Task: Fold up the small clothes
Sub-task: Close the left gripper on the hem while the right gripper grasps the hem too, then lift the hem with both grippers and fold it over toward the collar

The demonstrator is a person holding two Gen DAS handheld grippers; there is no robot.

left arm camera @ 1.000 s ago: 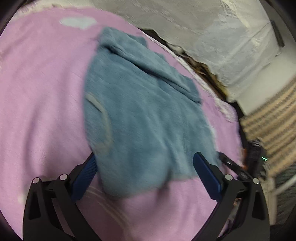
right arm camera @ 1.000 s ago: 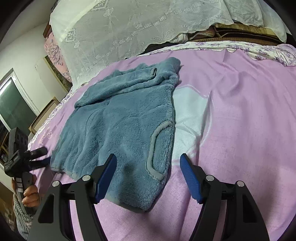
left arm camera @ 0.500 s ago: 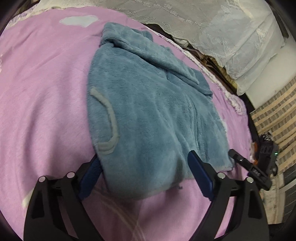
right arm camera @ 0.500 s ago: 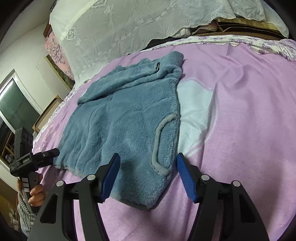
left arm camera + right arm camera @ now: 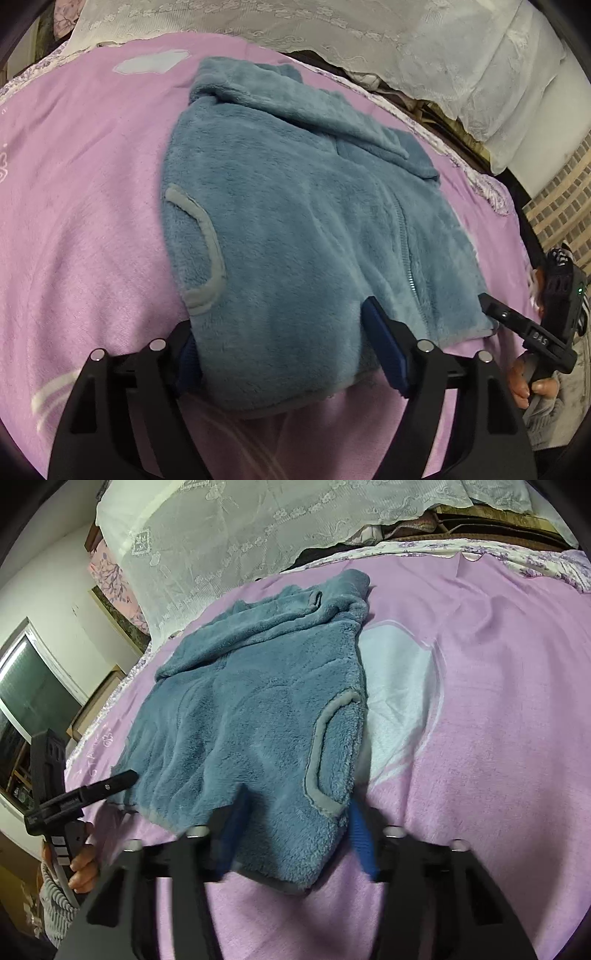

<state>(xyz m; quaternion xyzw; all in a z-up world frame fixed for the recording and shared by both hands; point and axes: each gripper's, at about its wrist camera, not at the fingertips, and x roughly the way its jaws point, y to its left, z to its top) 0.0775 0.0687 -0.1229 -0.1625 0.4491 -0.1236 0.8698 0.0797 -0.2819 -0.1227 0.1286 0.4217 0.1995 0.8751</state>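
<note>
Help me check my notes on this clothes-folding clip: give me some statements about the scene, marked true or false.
1. The blue fleece garment lies on a pink blanket. True.
2. The garment is already folded into a small square. False: it lies spread out.
3. A zipper runs down the garment. True.
4. The right gripper hangs over bare blanket, away from the garment. False: its jaws, which have just been closing, straddle the garment's near corner.
5. A grey-trimmed pocket opening shows on the fleece. True.
</note>
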